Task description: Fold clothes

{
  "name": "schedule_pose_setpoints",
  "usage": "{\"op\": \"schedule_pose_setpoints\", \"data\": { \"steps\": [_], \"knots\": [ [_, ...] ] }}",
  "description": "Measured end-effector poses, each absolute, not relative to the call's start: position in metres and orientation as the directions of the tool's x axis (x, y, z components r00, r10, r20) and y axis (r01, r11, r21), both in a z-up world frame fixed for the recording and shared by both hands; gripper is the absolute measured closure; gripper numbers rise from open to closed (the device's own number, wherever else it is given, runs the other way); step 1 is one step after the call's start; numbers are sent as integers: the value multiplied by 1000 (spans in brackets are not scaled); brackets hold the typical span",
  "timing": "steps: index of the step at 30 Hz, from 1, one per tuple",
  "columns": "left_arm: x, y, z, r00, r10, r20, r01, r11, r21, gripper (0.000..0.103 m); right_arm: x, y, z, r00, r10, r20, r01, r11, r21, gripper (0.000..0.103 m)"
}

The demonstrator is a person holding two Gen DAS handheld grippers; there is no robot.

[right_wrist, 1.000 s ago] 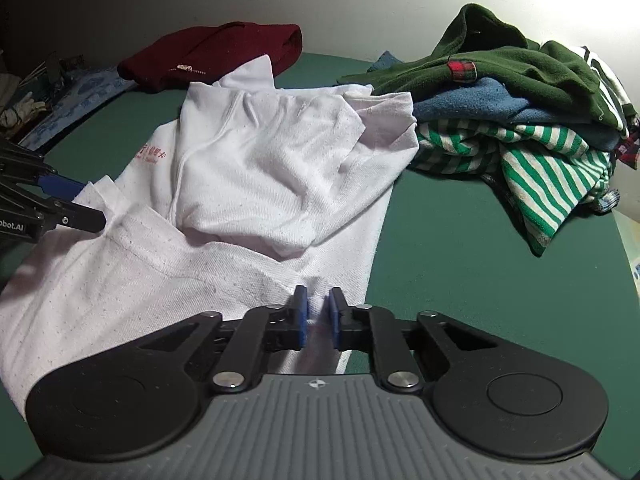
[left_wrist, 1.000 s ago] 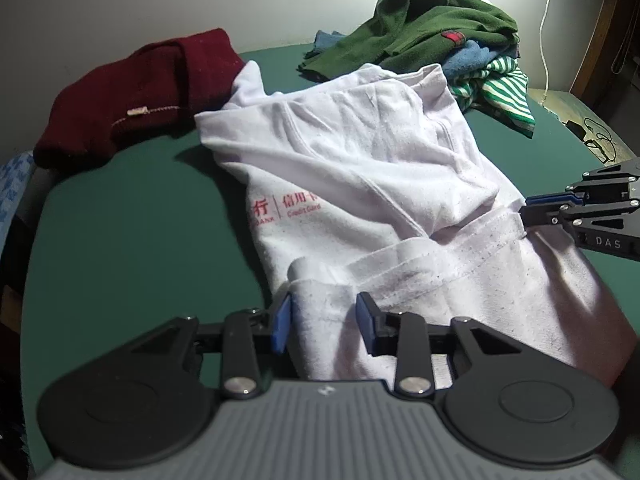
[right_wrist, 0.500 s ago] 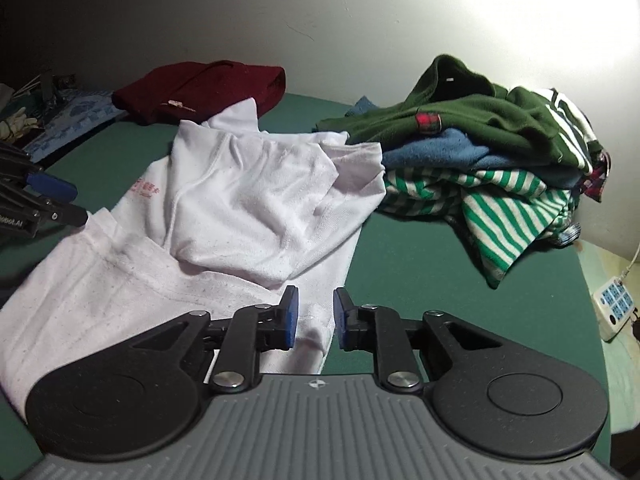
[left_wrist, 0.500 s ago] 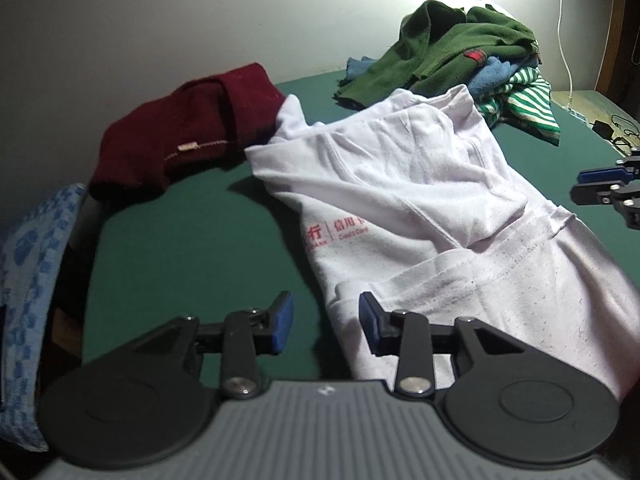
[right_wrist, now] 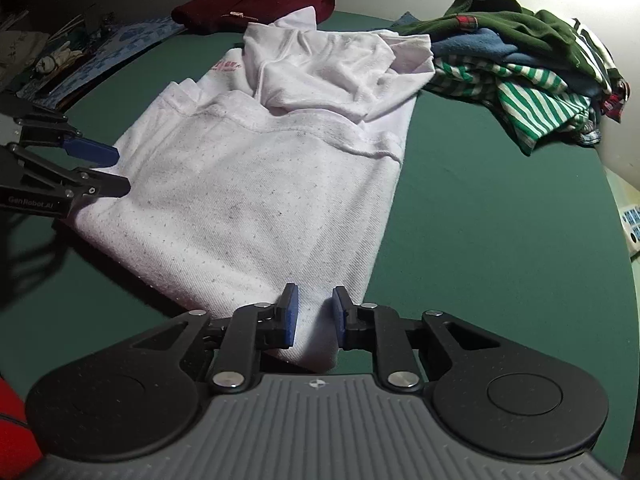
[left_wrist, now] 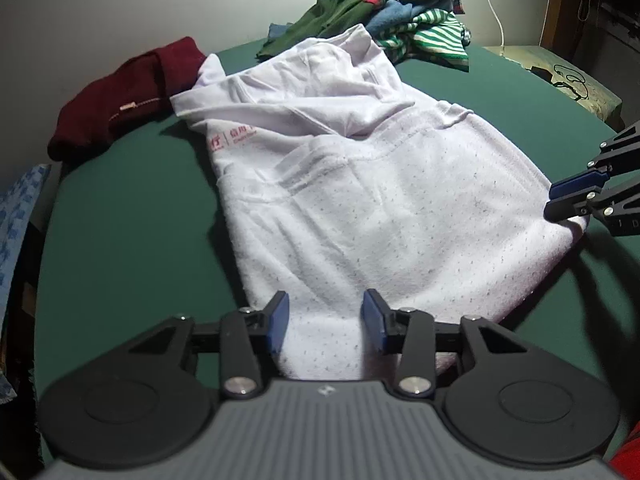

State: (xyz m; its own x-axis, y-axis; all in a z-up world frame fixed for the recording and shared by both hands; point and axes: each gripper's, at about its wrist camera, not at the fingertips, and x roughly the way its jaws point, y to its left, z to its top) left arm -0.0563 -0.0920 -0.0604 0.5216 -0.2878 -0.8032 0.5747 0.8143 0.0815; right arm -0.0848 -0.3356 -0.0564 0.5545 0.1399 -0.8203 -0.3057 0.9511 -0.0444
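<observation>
A white T-shirt (left_wrist: 372, 200) with red print lies folded over on the green table (left_wrist: 120, 240); it also shows in the right wrist view (right_wrist: 256, 184). My left gripper (left_wrist: 324, 320) is open, its blue pads on either side of the near left corner of the folded edge. My right gripper (right_wrist: 314, 316) is open around the near right corner. The right gripper shows at the shirt's right edge in the left wrist view (left_wrist: 568, 196); the left gripper shows at the left edge in the right wrist view (right_wrist: 108, 170).
A dark red garment (left_wrist: 120, 96) lies at the back left. A pile of green, blue and striped clothes (right_wrist: 520, 56) sits at the back right. A blue patterned cloth (right_wrist: 100, 52) and a power strip (right_wrist: 632, 224) lie off the table edges.
Both grippers let go of the shirt's upper hem and moved back to the near fold corners. The right gripper opened from shut. The shirt's lower half now lies folded over.
</observation>
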Motion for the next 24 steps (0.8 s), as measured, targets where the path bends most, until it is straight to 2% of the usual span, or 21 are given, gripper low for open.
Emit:
{"op": "schedule_pose_setpoints", "data": {
  "steps": [2,6,9,13,17,20,21,23,24],
  "knots": [
    [-53,-92,-51,532,-296,-793,582,809,88,63,-85,-339,-57,545,124,-829,-280,959,-40,86],
    [-41,-102,-45,551,-306,-776,593,798,106,61,-65,-328,-42,604,156,-781,-297,954,-39,85],
    [-27,-108,-55,545,-291,-786,596,794,120,61,-36,-323,-52,596,137,-791,-273,961,-40,85],
    [-12,-104,-62,532,-283,-798,591,799,110,46,-12,-339,-59,571,113,-813,-216,976,-16,85],
    [11,-98,-55,527,-284,-801,587,804,101,50,7,-355,-57,543,130,-829,-196,980,26,85],
    [37,-92,-47,508,-325,-798,576,816,35,49,28,-361,-49,543,161,-824,-196,979,61,79],
    [46,-90,-44,502,-338,-796,573,820,13,47,35,-364,-47,544,171,-822,-196,978,73,74],
    [64,-88,-41,513,-342,-788,545,838,-8,35,52,-370,-43,548,191,-814,-180,978,109,65],
    [73,-87,-40,519,-342,-784,531,847,-18,36,62,-374,-41,553,202,-809,-165,978,132,64]
  ]
}}
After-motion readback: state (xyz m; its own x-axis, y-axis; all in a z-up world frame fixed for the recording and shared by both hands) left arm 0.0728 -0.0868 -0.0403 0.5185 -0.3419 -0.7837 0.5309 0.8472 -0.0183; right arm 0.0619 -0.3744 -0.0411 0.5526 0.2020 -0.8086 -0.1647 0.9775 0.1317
